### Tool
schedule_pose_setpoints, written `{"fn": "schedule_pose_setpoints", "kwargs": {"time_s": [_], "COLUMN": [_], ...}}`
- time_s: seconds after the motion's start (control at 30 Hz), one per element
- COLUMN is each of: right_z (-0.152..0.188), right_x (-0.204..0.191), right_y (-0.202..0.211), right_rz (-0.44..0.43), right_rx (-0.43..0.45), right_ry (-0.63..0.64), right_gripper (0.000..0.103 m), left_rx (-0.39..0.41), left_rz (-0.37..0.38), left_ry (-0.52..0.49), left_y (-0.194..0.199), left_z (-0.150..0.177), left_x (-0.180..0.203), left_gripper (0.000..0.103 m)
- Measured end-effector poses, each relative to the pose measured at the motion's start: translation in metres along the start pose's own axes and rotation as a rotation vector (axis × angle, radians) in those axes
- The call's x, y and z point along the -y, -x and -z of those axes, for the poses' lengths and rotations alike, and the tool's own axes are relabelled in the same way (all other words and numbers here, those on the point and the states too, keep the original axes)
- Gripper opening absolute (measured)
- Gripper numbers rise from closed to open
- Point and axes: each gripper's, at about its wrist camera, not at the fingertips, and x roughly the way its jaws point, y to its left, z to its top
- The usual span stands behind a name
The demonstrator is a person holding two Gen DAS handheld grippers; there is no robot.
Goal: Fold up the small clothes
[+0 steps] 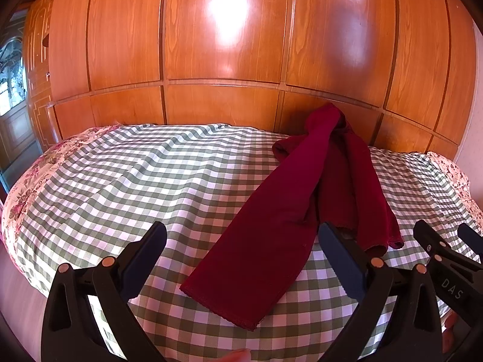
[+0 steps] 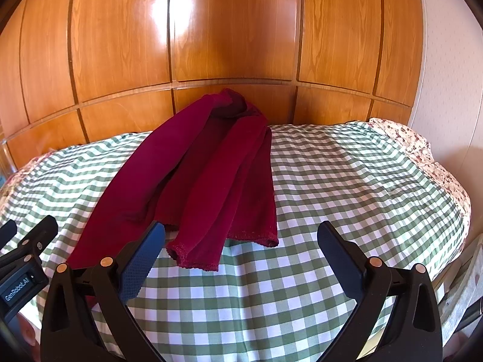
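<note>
Left wrist: green-checked bedcover (image 1: pixel 181 181) against glossy wooden wardrobe (image 1: pixel 223 45).

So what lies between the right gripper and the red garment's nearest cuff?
Only bare checked cloth separates the open right gripper from the red garment, seen in the right wrist view.

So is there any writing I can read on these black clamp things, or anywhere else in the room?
"DAS" on the black body of the right gripper, seen from the left wrist camera; any further letters are cut off by the picture's edge.
"GenRobot.AI" on a small label on the left gripper, seen from the right wrist camera.
Nothing readable on the red garment, the checked bedcover or the wooden panels.
</note>
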Motion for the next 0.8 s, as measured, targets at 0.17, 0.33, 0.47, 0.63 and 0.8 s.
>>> {"fn": "schedule_pose_setpoints", "kwargs": {"time_s": [0.17, 0.33, 0.47, 0.63, 0.8], "right_z": [0.000, 0.003, 0.007, 0.010, 0.013], "right_x": [-0.001, -0.001, 0.003, 0.016, 0.014], "right_y": [0.000, -0.005, -0.015, -0.030, -0.048], "right_rz": [-0.001, -0.014, -0.056, -0.166, -0.264], "right_rx": [-0.001, -0.021, -0.069, -0.133, -0.202], "right_ry": [0.004, 0.006, -0.004, -0.068, -0.104], "right_gripper": [0.100, 0.100, 0.100, 0.100, 0.087], "left_rx": [-0.004, -0.017, -0.066, -0.134, -0.218], "left_rz": [0.003, 0.008, 0.008, 0.024, 0.050], "left_ry": [0.001, 0.000, -0.013, -0.010, -0.011], "left_y": [0.000, -0.005, -0.021, -0.043, -0.069], "left_z": [0.001, 0.002, 0.004, 0.012, 0.027], "left_x": [0.000, -0.003, -0.013, -0.031, -0.042], "left_gripper": [0.100, 0.100, 0.100, 0.100, 0.093]}}
